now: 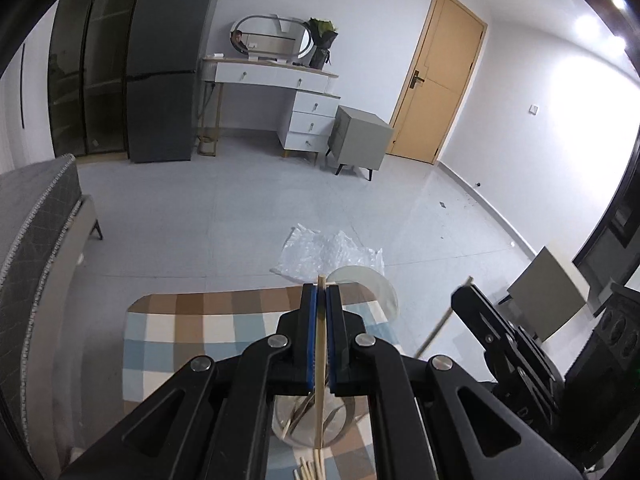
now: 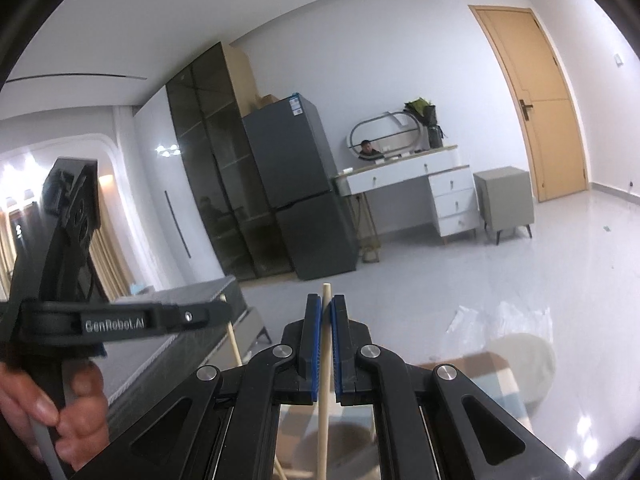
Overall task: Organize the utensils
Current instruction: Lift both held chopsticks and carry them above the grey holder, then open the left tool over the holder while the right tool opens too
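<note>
Chopsticks (image 1: 320, 360) sit clamped singly in both closed grippers (image 1: 321, 292), several already in the cup (image 1: 344, 428), more loose on the cloth (image 1: 168, 344).

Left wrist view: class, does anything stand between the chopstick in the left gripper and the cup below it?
Nothing visible does. The left gripper is shut on the chopstick, whose lower end hangs over the open cup already holding other sticks.
</note>
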`<state>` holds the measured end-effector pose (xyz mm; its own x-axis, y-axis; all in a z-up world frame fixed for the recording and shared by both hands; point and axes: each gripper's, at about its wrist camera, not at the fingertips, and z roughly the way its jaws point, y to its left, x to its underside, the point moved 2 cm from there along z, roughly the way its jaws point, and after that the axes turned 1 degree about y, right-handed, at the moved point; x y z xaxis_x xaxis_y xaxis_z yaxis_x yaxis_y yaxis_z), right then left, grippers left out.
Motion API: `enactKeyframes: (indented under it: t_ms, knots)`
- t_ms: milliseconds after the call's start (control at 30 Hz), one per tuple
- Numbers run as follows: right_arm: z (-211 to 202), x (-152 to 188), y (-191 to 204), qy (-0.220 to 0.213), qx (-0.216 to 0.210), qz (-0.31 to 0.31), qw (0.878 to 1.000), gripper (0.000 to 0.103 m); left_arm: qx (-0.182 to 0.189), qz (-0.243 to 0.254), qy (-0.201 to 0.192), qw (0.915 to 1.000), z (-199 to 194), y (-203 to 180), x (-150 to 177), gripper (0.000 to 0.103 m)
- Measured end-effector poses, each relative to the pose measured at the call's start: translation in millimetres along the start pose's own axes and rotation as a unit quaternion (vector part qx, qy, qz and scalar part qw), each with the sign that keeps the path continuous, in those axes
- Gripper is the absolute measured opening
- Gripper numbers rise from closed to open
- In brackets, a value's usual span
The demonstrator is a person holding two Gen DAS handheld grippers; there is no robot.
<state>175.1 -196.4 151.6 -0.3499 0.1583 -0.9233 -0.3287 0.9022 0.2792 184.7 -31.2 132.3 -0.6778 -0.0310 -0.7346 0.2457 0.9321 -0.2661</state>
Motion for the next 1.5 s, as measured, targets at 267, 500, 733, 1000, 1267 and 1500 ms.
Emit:
enactKeyframes:
  t_ms: [267, 500, 733, 1000, 1267, 1500]
  knots:
    - [46.6, 8.8, -11.5, 0.0, 0.011, 0.011, 1.0, 0.004, -0.004, -0.009, -0.008, 0.9999, 24.4, 14.6, -5.0, 0.0]
    - [70.1, 24.2, -19.5, 0.022, 0.021, -0.004, 1.0, 0.004, 0.01, -0.004, -0.019, 0.9998, 34.0, 16.7, 2.9, 0.0]
    - [65.4, 43.3, -25.9, 0.033, 0.021, -0.007, 0.999, 0.004, 0.013, 0.01, -0.017, 0.9997, 37.5, 9.0, 13.9, 0.0]
    - [58.4, 62.0, -27.1, 0.065, 0.013, -0.004, 0.998, 0.004, 0.006, 0.014, -0.002, 0.9999, 34.3, 14.8, 25.0, 0.0]
    - [55.6, 72.8, -19.0, 0.102, 0.005, -0.007, 0.995, 0.008, 0.01, 0.019, 0.024, 0.9995, 28.6, 12.6, 34.3, 0.0]
    - [31.7, 71.7, -24.9, 0.12, 0.005, 0.01, 0.993, 0.037, 0.011, 0.001, 0.038, 0.9992, 7.5, 15.3, 42.9, 0.003]
